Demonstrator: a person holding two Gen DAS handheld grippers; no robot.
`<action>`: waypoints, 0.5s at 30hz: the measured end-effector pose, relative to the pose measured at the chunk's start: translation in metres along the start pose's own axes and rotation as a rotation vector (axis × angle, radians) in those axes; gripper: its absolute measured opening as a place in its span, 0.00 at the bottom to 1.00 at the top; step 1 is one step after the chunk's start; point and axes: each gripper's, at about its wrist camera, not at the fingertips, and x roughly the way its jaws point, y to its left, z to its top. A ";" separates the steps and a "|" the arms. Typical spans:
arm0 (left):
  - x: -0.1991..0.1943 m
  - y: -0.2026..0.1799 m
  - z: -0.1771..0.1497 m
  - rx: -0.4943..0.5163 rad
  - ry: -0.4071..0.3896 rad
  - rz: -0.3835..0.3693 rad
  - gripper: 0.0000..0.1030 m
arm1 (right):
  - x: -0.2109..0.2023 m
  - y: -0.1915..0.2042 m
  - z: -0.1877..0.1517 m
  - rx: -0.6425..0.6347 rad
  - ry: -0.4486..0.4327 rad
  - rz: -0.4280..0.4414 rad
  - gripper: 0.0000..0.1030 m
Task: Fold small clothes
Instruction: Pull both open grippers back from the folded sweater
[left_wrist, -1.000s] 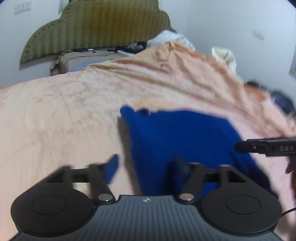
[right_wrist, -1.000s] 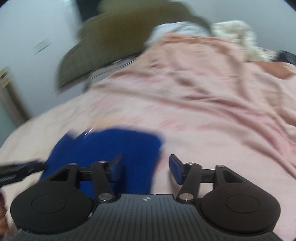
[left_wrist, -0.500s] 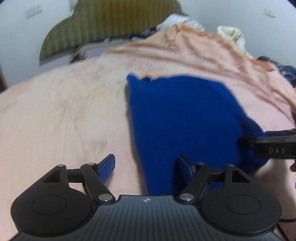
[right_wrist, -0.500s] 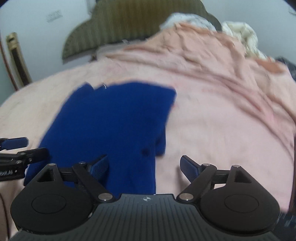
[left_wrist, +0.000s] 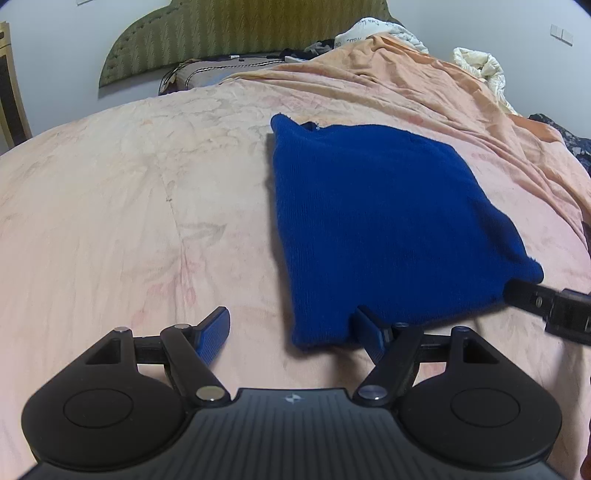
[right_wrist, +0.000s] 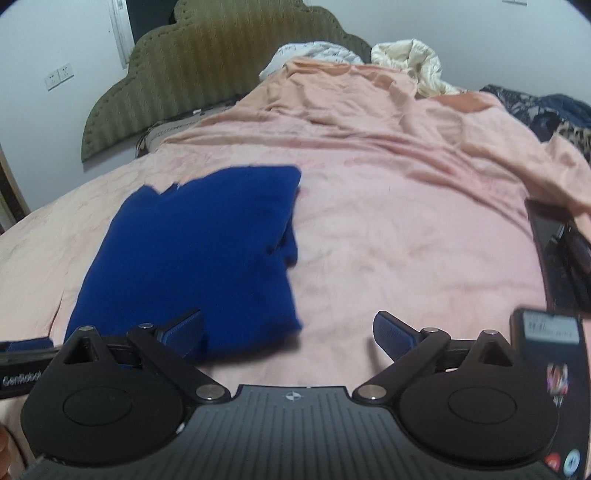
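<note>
I had the blue garment (left_wrist: 384, 221) lying folded into a rough rectangle on the pink bedspread (left_wrist: 129, 206), its long axis running away from me toward the olive headboard (left_wrist: 229, 33), its near hem just ahead of both tools; from the left gripper (left_wrist: 291, 332) the cloth sat ahead and to the right, so that the near left corner of the hem fell between the two fingers, the right pad at the hem's edge and the left pad over bare spread; those jaws stood apart, pressing on nothing. From the right gripper (right_wrist: 288, 332) the garment lay ahead and to the left, its near right corner drooping just inside the left pad; those jaws had just been opening and stood wide, with only that corner and bare bedspread between them. I judged the two hands about equally near, one at each near corner, which suited a lift of the hem toward the headboard. I counted one blue garment, two grippers, one headboard; a phone (right_wrist: 546, 387) showed at the right edge of the right wrist view.
</note>
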 end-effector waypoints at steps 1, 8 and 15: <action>-0.001 -0.001 -0.001 0.002 0.000 0.003 0.72 | -0.002 0.001 -0.004 -0.001 0.007 0.003 0.97; -0.005 -0.005 -0.010 0.022 0.010 0.026 0.75 | -0.013 0.004 -0.020 -0.049 -0.011 0.012 0.98; -0.009 -0.007 -0.026 0.011 0.015 0.043 0.75 | -0.021 0.010 -0.028 -0.096 -0.030 0.037 0.98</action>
